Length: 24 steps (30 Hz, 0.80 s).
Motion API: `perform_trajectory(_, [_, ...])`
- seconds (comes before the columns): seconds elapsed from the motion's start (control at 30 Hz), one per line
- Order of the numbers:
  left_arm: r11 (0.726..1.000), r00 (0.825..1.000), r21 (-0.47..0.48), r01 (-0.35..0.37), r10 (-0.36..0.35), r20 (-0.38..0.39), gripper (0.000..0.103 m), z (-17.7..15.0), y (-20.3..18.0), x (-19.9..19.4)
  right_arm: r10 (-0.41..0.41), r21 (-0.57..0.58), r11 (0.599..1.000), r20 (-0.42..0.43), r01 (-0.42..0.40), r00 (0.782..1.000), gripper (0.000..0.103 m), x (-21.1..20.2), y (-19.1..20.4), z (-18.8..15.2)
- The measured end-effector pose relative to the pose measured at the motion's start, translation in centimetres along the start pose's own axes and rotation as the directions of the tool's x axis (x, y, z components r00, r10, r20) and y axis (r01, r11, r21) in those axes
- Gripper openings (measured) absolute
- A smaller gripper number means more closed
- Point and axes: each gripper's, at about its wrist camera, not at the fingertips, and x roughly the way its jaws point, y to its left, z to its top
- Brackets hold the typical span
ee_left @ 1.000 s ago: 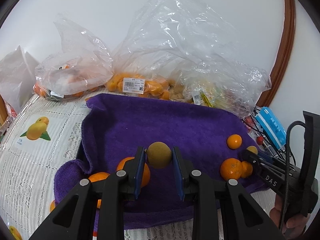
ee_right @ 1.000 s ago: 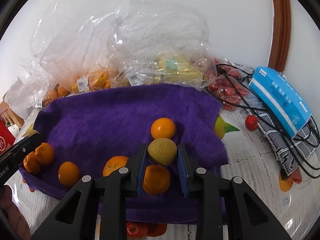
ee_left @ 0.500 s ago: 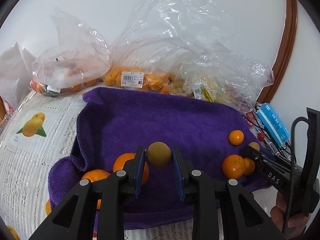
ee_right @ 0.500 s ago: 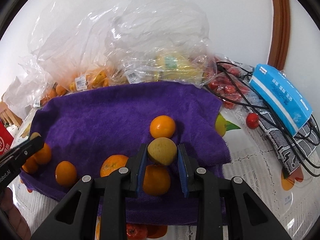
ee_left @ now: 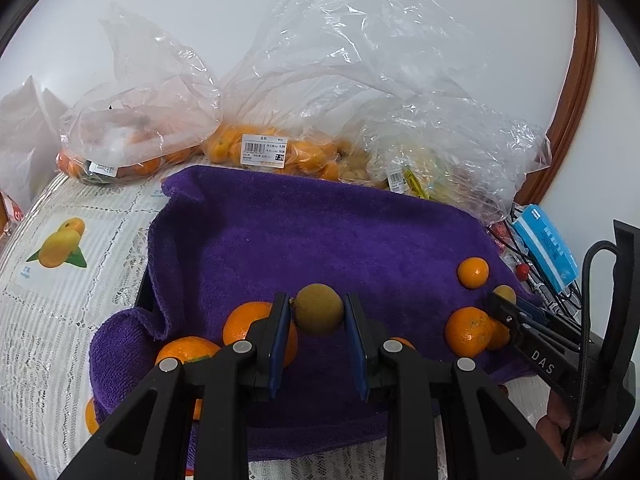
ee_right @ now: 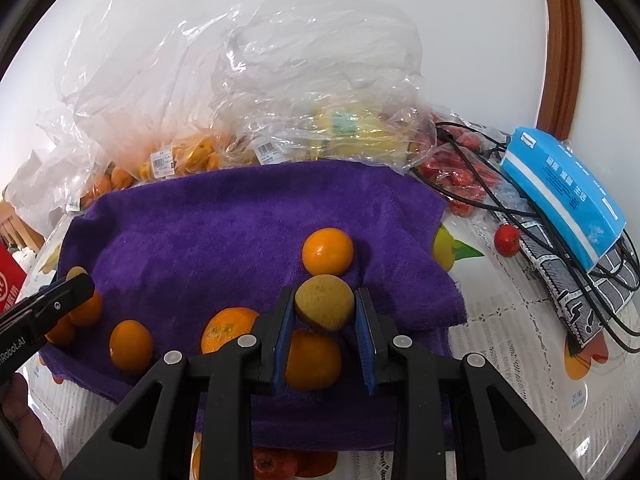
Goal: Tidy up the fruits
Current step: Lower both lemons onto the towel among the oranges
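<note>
- Left gripper (ee_left: 318, 316): your fingers are clamped on a small brown round fruit (ee_left: 319, 309), one blue pad on each side, the fruit sitting at the very tips and raised off the cloth.
- Right gripper (ee_right: 324, 309): your fingers are clamped on a small yellow-brown round fruit (ee_right: 325, 302), pinched at the tips in the same way.
- Purple towel (ee_left: 320, 232): spread under and beyond both pairs of fingers, its near-left corner bunched into a fold.
- Oranges by the left fingers: one large orange (ee_left: 246, 320) just behind the left pad, partly hidden by it; another (ee_left: 186, 354) lower and further left, at the towel's folded edge.
- Oranges by the right fingers: one orange (ee_right: 327, 251) just beyond the tips on the towel; one (ee_right: 312, 360) directly below the held fruit, between the fingers; one (ee_right: 228, 328) just left of the left pad; one smaller (ee_right: 131, 345) further left.
- Fruit bags: clear plastic bags (ee_left: 360, 92) well beyond the fingertips along the towel's far edge, one holding small oranges under a price label (ee_left: 264, 151).
- Blue box (ee_right: 560, 188): far right of your right fingers, lying over black cables (ee_right: 480, 184).
- Small red fruit (ee_right: 507, 240): loose on the tablecloth (ee_left: 60, 280), right of the towel, beside the cables.
</note>
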Motion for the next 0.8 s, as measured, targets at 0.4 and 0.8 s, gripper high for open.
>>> perform_trajectory(0.4, [1.000, 1.000, 0.013, 0.003, -0.003, -0.001, 0.026, -0.07, -0.22, 0.20, -0.001, -0.014, 1.000, -0.013, 0.001, 1.000, 0.029, 0.40, 0.38, -0.08])
perform_trajectory(0.8, [1.000, 1.000, 0.012, 0.000, 0.000, 0.002, 0.026, -0.12, -0.20, 0.25, -0.006, -0.021, 1.000, -0.014, 0.005, 1.000, 0.029, 0.36, 0.52, -0.11])
